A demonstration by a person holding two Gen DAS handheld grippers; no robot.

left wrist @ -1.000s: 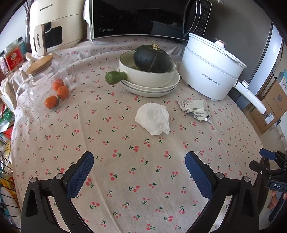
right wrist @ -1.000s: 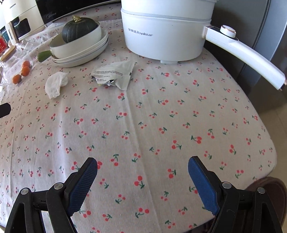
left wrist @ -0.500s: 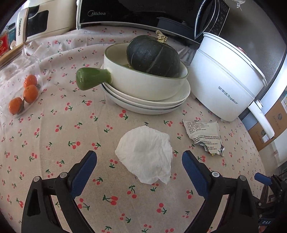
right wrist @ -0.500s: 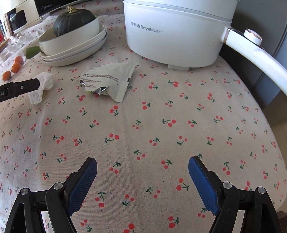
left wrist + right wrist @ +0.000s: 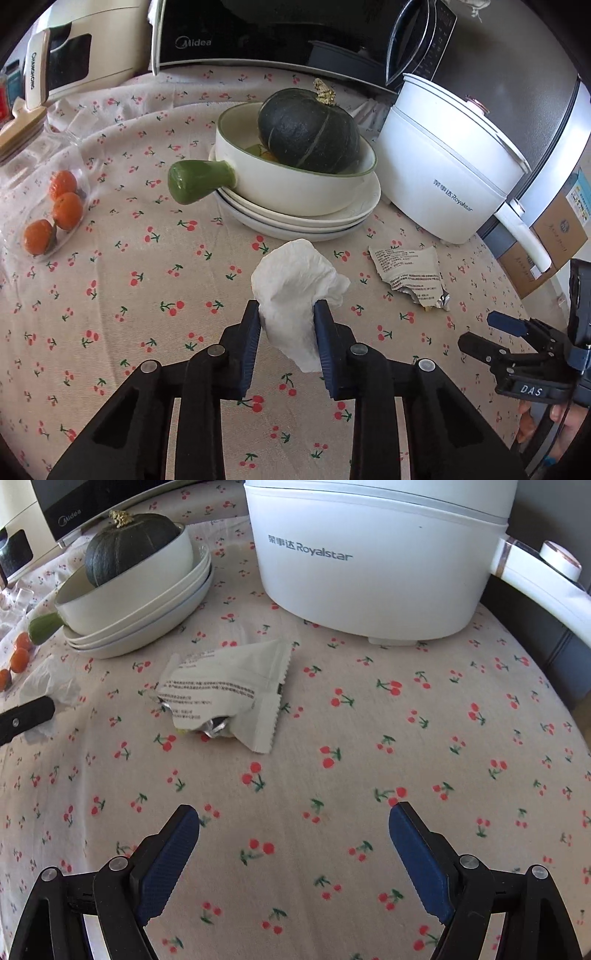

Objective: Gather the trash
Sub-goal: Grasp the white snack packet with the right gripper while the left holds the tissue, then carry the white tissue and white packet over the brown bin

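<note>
A crumpled white tissue (image 5: 295,280) lies on the cherry-print tablecloth (image 5: 147,295) in front of the stacked plates. My left gripper (image 5: 287,308) is shut on it, both blue pads pressing into its near half. In the right wrist view the tissue (image 5: 48,681) shows at the far left with one left finger (image 5: 26,716) against it. A torn white snack wrapper (image 5: 225,694) with a foil lining lies to the tissue's right, also seen in the left wrist view (image 5: 406,273). My right gripper (image 5: 293,812) hovers short of the wrapper, its jaws opening, nothing between them.
A white electric pot (image 5: 369,572) with a long handle (image 5: 546,587) stands just behind the wrapper. A bowl holding a dark green squash (image 5: 306,133) sits on stacked plates (image 5: 295,221). A glass jar of oranges (image 5: 55,210) lies left. A microwave (image 5: 277,33) lines the back.
My left gripper moved forward over the tissue and shut on it. My right gripper came closer to the wrapper, still wide.
</note>
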